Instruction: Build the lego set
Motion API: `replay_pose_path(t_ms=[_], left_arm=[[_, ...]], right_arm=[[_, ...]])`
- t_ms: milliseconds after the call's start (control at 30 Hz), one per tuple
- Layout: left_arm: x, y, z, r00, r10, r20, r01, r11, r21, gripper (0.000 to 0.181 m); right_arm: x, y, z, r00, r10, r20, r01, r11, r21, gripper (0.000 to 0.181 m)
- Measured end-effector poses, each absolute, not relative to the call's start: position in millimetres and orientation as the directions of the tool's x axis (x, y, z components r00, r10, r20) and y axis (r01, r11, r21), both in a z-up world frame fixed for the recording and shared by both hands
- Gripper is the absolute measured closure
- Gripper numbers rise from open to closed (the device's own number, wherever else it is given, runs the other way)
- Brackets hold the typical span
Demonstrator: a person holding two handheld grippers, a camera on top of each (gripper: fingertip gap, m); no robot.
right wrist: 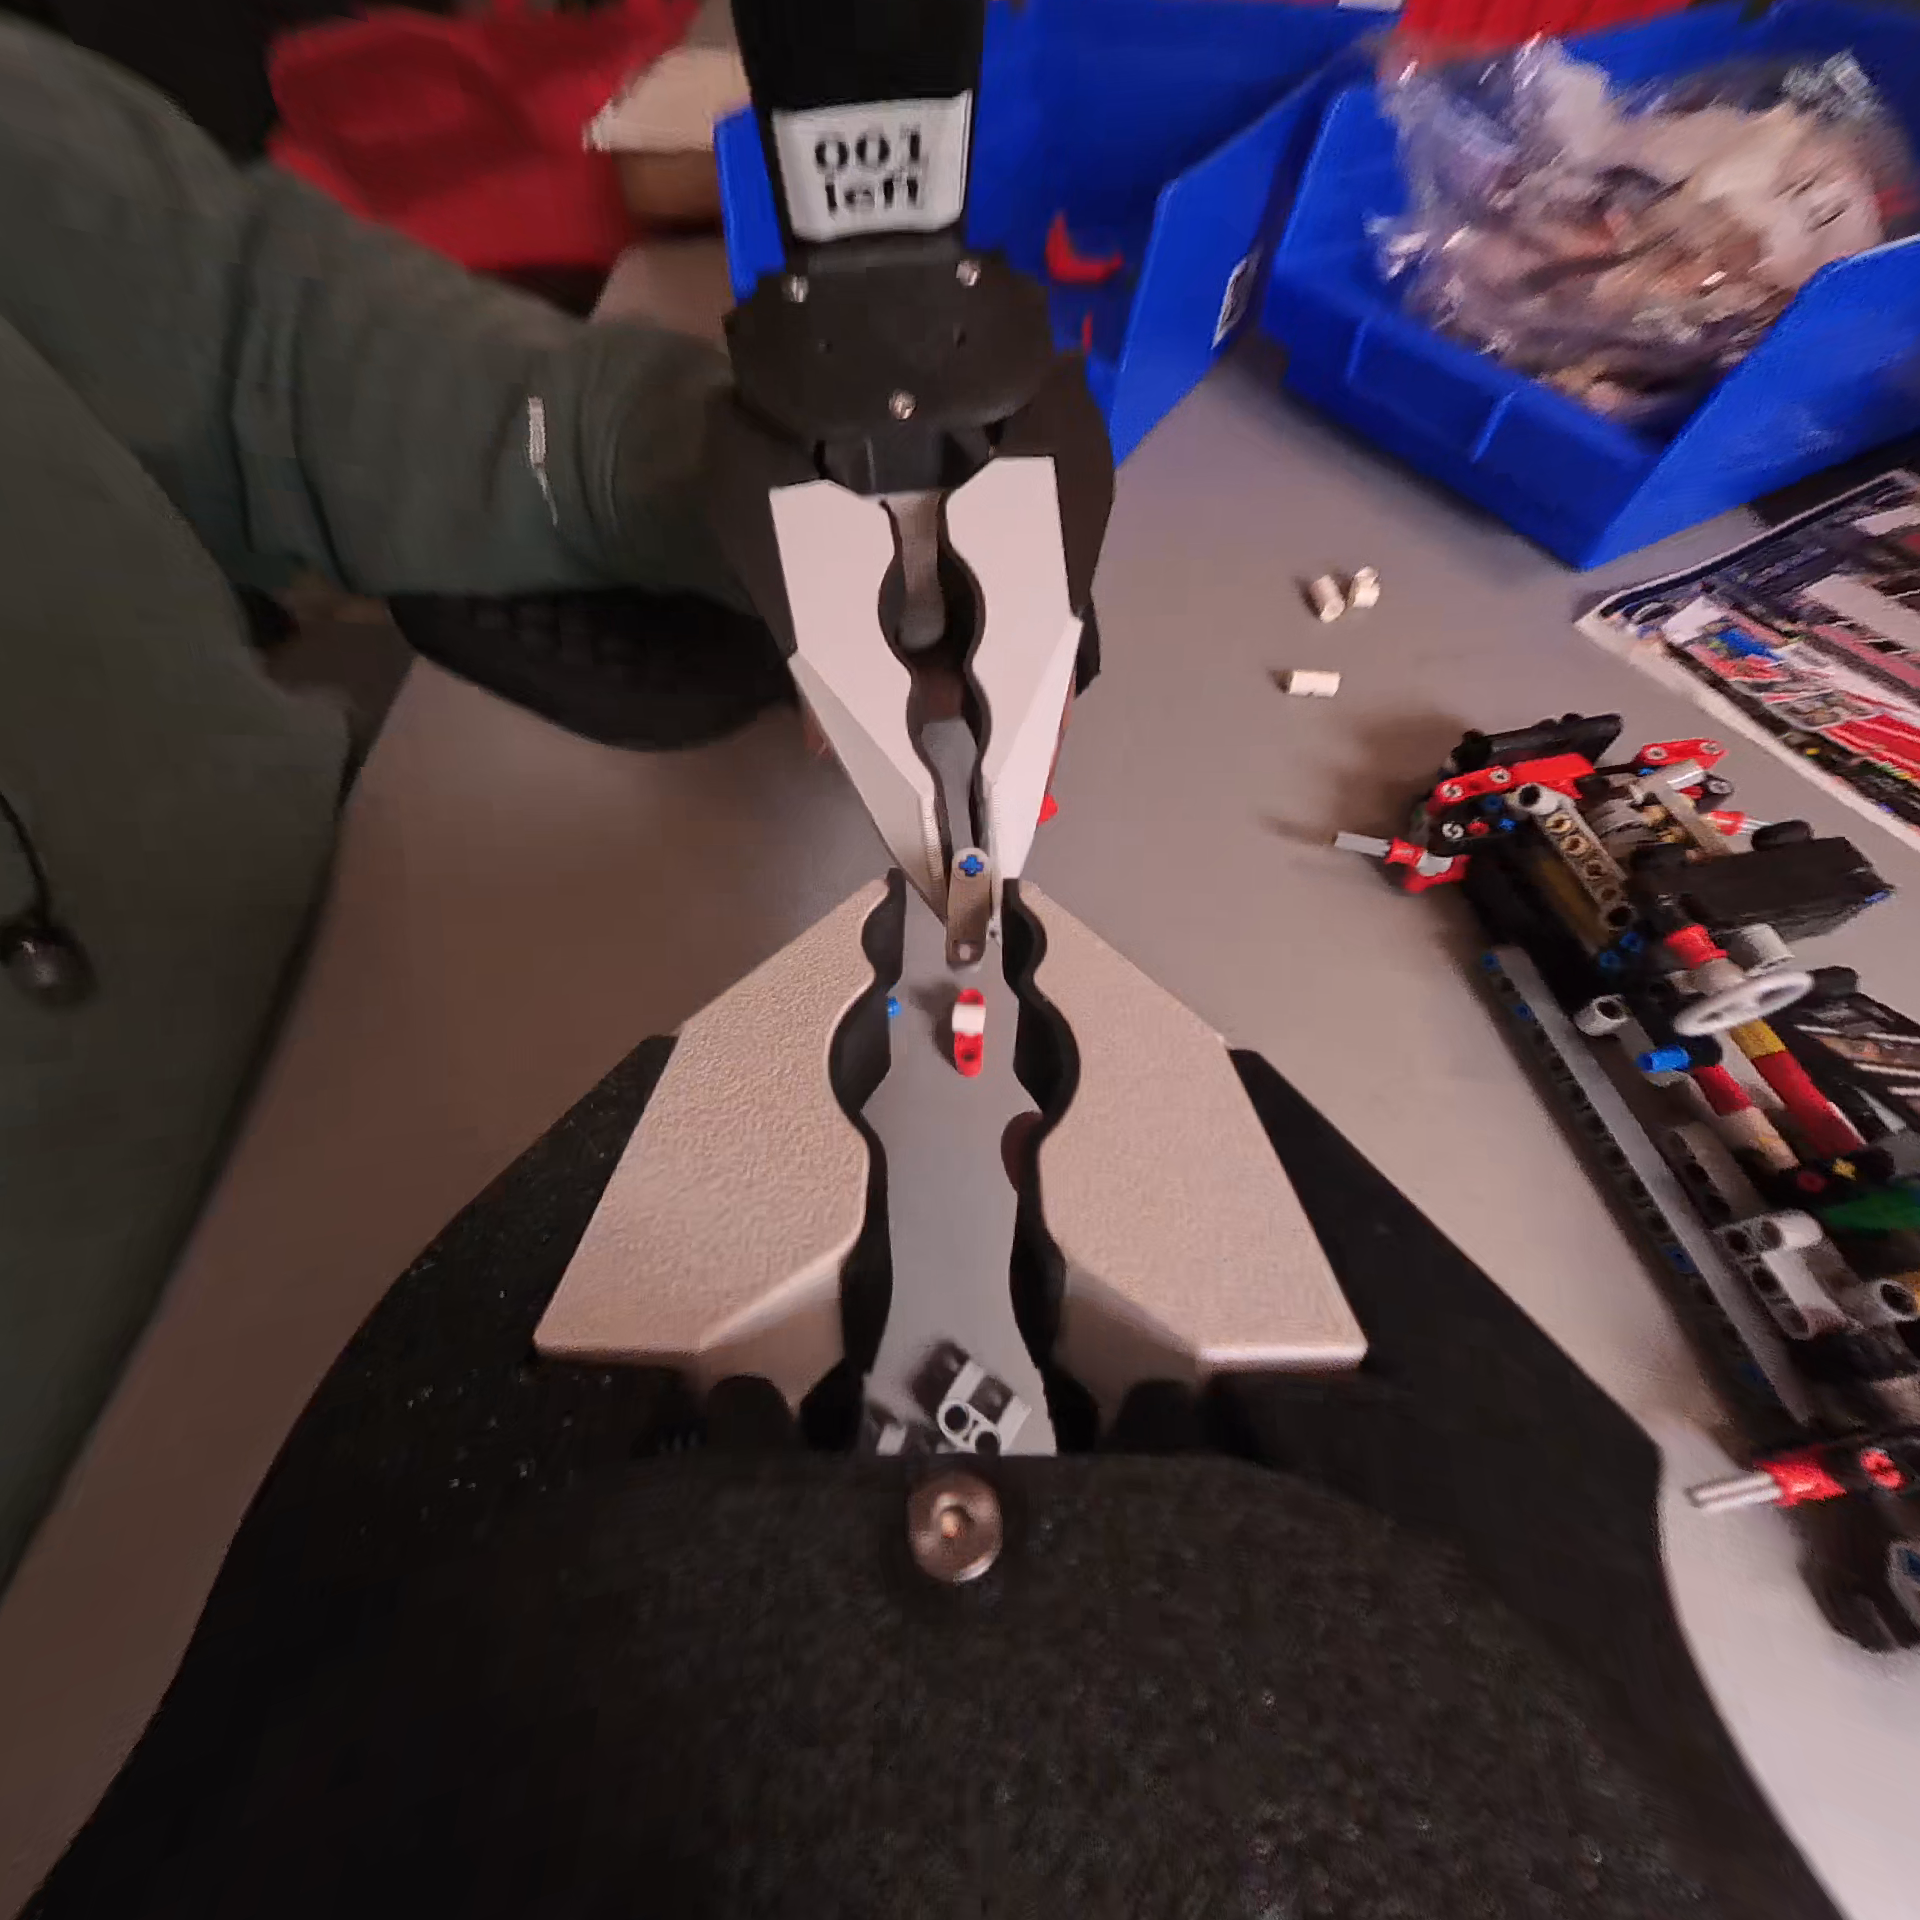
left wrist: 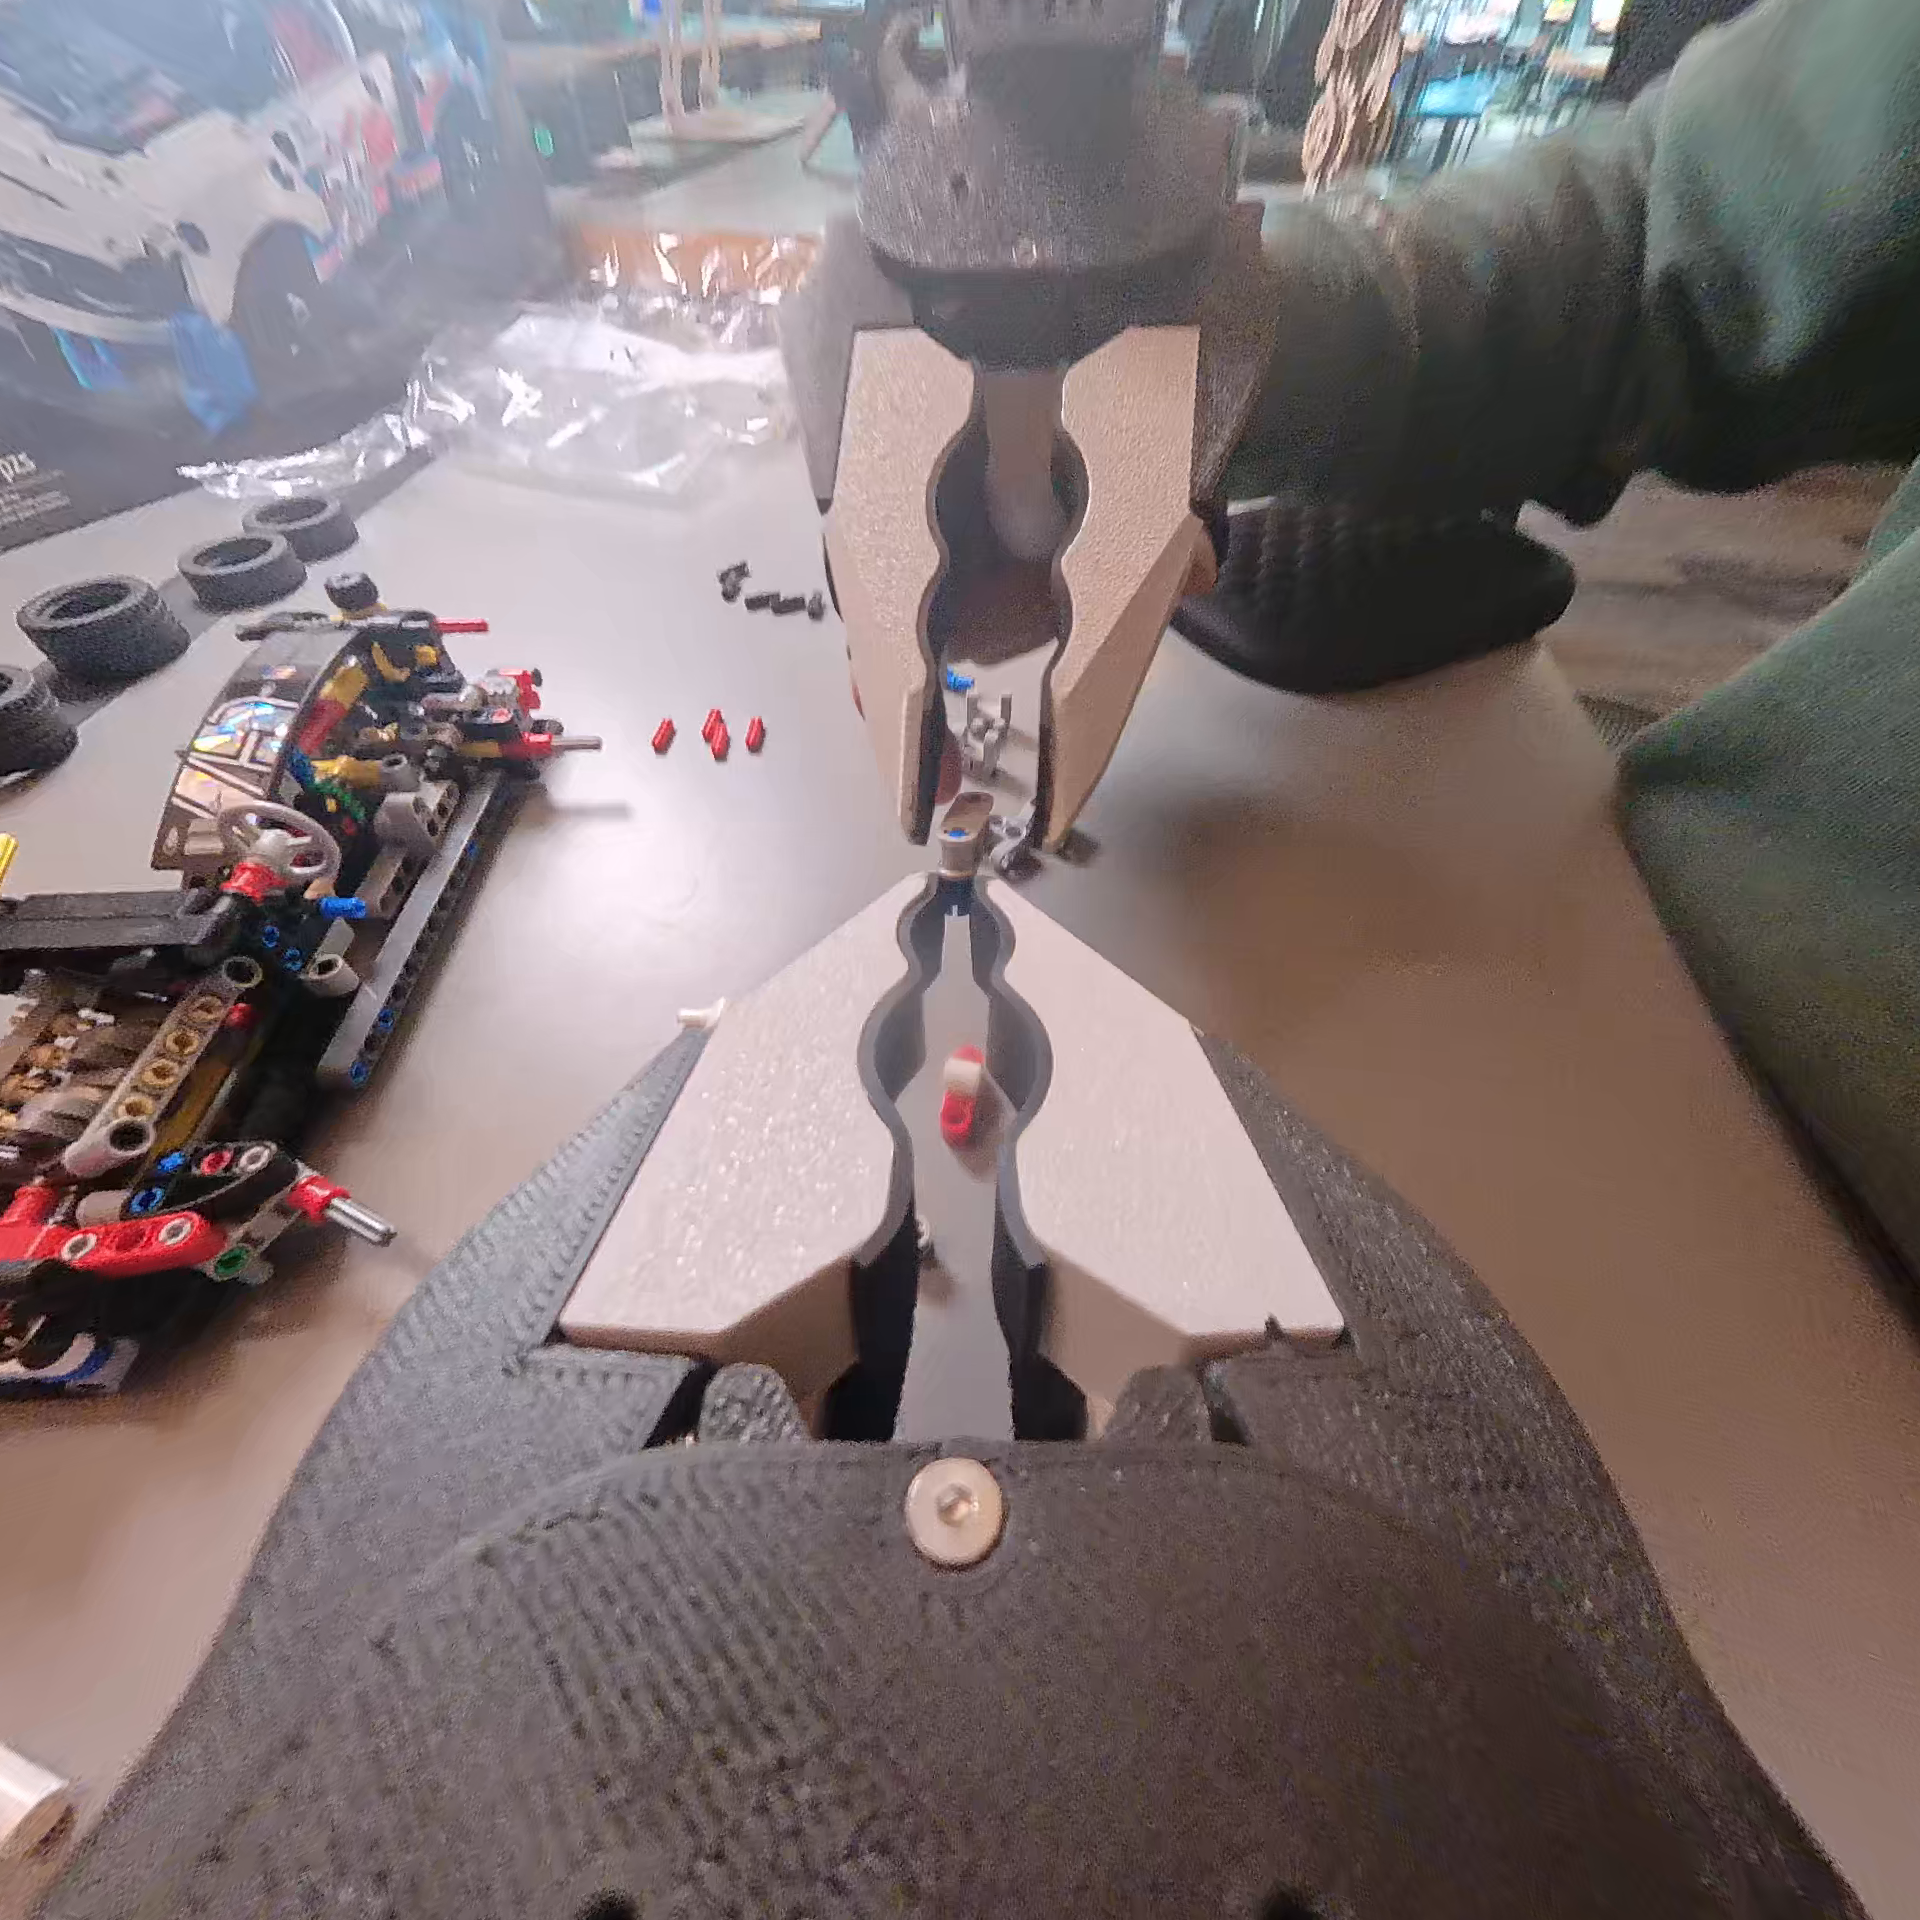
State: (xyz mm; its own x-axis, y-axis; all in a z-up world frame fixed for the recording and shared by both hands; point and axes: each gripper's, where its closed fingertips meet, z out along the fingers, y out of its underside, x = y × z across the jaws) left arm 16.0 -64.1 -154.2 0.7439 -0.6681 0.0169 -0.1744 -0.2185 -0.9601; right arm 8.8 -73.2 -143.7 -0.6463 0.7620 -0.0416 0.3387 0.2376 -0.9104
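Left gripper (left wrist: 951,883) pinches grey piece (left wrist: 961,831) | right view only: blue bins (right wrist: 1538,416)

Both grippers pinch one small grey piece (left wrist: 961,831).

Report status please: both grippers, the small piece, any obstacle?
Left gripper shut on grey link piece. Right gripper meets it tip to tip, grip unclear. Red-white piece on table below; nothing blocking.

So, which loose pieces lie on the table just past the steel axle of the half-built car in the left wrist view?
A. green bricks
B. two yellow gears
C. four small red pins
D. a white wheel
C: four small red pins lie beyond the half-built car.
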Motion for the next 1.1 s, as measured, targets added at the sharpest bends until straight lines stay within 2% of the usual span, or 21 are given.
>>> replay_pose_path(t_ms=[100,200,400,500,533,600,633,833,1100], left_arm=[[19,-64,-142,0.735,-0.677,0.043,-0.110,-0.182,-0.977,0.179],[21,-64,-145,0.733,-0.680,0.031,-0.126,-0.180,-0.976,0.179],[22,-64,-149,0.735,-0.678,0.024,-0.140,-0.187,-0.972,0.179],[19,-66,-157,0.735,-0.678,0.005,-0.205,-0.230,-0.951,0.178],[16,-67,-166,0.737,-0.676,-0.008,-0.255,-0.268,-0.929,0.174],[8,-71,-187,0.740,-0.670,-0.050,-0.361,-0.333,-0.871,0.155],[8,-73,-193,0.734,-0.676,-0.058,-0.387,-0.348,-0.854,0.154],[10,-71,-209,0.716,-0.692,-0.089,-0.461,-0.374,-0.804,0.162],[12,-69,-215,0.708,-0.698,-0.107,-0.490,-0.377,-0.786,0.175]], right_arm=[[11,-71,-139,-0.615,0.787,-0.048,0.292,0.170,-0.941,0.170],[11,-72,-134,-0.606,0.794,-0.037,0.244,0.142,-0.959,0.174],[10,-72,-137,-0.608,0.793,-0.022,0.264,0.176,-0.948,0.175],[11,-72,-145,-0.606,0.795,-0.018,0.304,0.210,-0.929,0.176],[11,-71,-151,-0.606,0.796,-0.006,0.322,0.239,-0.916,0.176],[12,-67,-166,-0.598,0.801,0.030,0.369,0.308,-0.877,0.176],[12,-68,-172,-0.603,0.797,0.030,0.385,0.324,-0.864,0.176],[9,-69,-195,-0.613,0.790,0.032,0.463,0.392,-0.795,0.176],[9,-70,-207,-0.623,0.782,0.016,0.494,0.410,-0.767,0.176]])
